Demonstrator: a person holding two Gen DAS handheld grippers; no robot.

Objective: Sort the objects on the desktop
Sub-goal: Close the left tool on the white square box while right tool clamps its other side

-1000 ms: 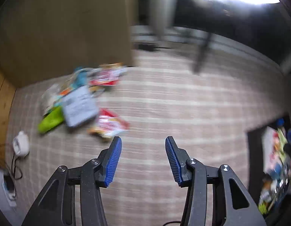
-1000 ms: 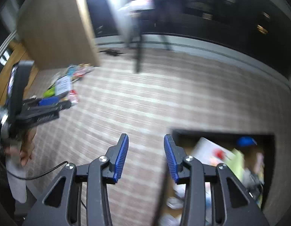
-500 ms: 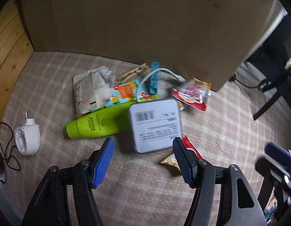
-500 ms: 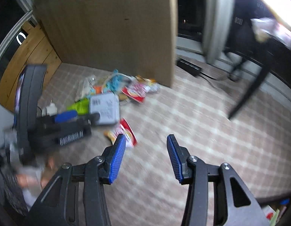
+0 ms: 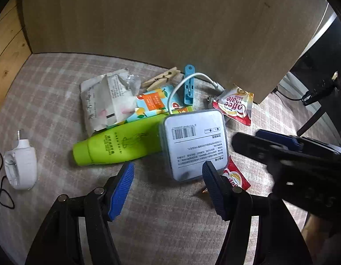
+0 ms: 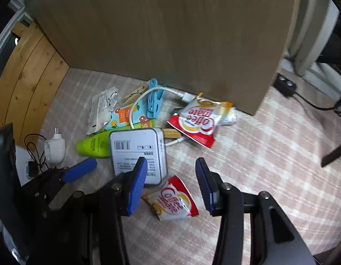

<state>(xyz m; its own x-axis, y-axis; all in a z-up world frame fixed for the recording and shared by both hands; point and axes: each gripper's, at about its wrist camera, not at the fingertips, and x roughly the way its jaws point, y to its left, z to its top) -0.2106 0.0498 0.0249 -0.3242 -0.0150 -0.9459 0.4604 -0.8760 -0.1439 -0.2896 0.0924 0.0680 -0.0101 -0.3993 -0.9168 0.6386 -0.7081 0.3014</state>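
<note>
A pile lies on the checked carpet against a brown panel. My left gripper hangs open just above the near edge of a grey tin box, with nothing between its pads. A green tube lies left of the tin. Behind are a white packet, a fruit-print pack, a blue clip, a wooden clothespin and a white cable. My right gripper is open over a small Coffee-mate sachet, not touching it. A larger sachet lies farther back.
The brown panel walls off the back and pale wood planks the left. A white charger with a black cord lies at left. A black power strip and a dark furniture leg are at right.
Both grippers swung left from the bare carpet and the dark bin to the pile and dropped closer. Their jaws stand wider. The right gripper now sits beside the left.
</note>
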